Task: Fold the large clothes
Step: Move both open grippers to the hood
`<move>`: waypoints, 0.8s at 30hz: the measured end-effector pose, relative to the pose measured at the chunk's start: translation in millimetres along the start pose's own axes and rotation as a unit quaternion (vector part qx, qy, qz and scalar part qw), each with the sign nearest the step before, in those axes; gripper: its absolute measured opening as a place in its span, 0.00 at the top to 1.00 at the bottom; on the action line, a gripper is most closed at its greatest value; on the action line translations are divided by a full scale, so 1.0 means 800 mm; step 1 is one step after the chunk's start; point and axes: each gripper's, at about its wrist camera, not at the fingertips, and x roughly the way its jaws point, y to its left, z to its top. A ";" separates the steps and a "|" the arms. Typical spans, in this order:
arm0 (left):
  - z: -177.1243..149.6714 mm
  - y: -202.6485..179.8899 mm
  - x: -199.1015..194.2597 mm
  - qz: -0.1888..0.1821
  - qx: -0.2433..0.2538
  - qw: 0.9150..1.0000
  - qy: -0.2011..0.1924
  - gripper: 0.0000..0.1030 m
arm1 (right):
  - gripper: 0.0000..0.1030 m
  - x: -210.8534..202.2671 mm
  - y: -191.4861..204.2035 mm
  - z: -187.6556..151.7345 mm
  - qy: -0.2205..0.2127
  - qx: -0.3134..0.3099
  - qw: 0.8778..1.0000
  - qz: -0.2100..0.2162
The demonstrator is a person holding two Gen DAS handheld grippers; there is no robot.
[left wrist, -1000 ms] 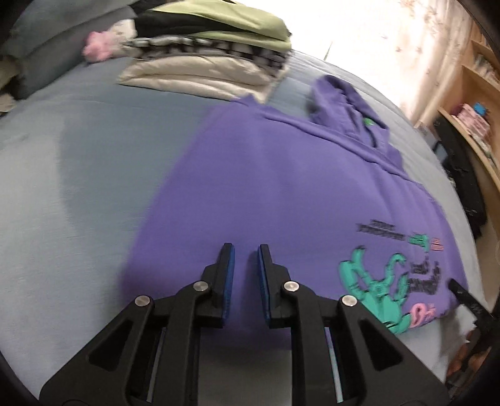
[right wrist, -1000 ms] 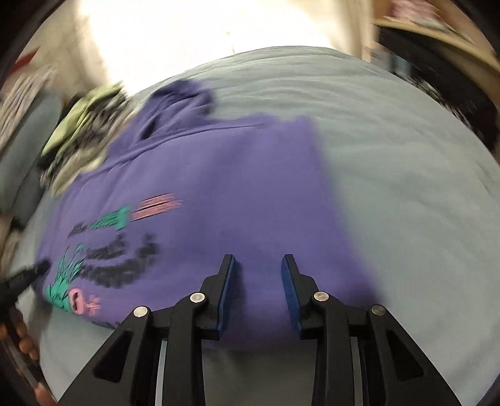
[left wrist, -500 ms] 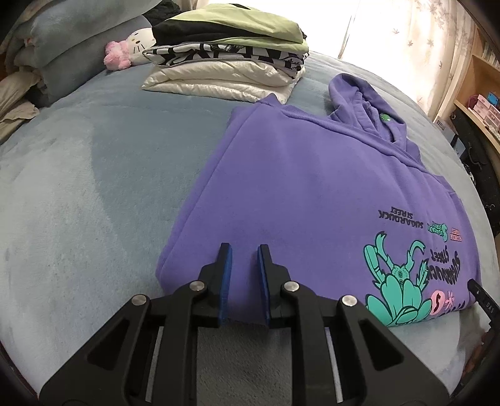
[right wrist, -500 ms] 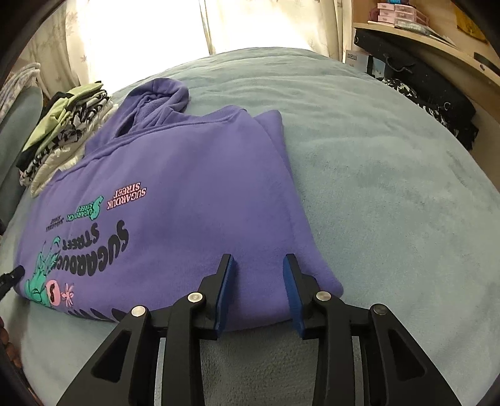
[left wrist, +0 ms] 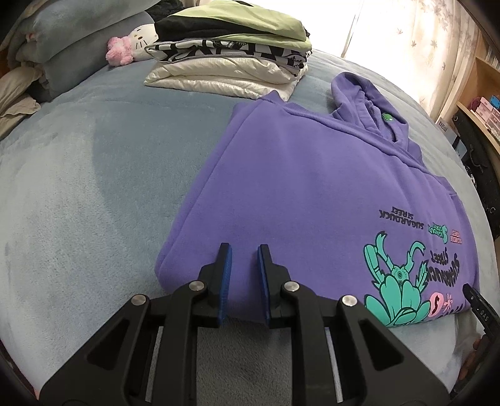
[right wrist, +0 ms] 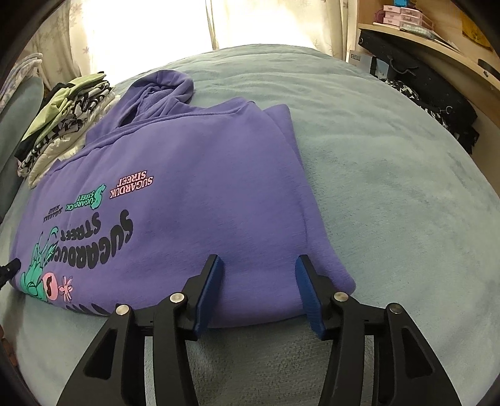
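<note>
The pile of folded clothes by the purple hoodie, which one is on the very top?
The green one is on top of the pile. Under it lie a black-and-white patterned one and, at the bottom, a shiny cream one.

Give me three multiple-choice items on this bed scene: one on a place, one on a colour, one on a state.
1. Where is the stack of folded clothes?
A. beyond the hoodie's shoulder, toward the head of the bed
B. on top of the hoodie
C. on the wooden shelf

2. What colour is the hoodie?
A. green
B. purple
C. white

3. How does the right gripper stand?
A. shut on the hood
B. open at the hoodie's near edge
C. gripping the plush toy

Answers: 1 A, the stack sits on the blanket past the hoodie. 2 B, the fabric is purple with a teal print. 3 B, its jaws stand apart and have just been opening, nothing pinched.
</note>
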 end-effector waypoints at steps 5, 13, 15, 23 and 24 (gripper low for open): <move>0.004 -0.008 0.000 0.010 0.007 1.000 0.004 0.84 | 0.51 -0.001 -0.001 0.005 0.008 0.007 1.000 0.005; 0.037 -0.038 -0.019 -0.005 0.051 0.999 -0.009 0.81 | 0.50 -0.028 0.002 0.043 -0.002 0.028 0.997 0.066; 0.059 -0.050 -0.021 -0.012 0.069 0.997 -0.017 0.80 | 0.50 -0.033 0.008 0.066 -0.012 0.016 0.997 0.069; 0.178 -0.125 0.005 -0.043 0.144 0.988 -0.033 0.63 | 0.50 -0.020 0.039 0.219 -0.045 -0.014 0.992 0.116; 0.194 -0.136 0.013 -0.046 0.151 0.987 -0.033 0.62 | 0.50 -0.014 0.045 0.243 -0.049 -0.017 0.991 0.125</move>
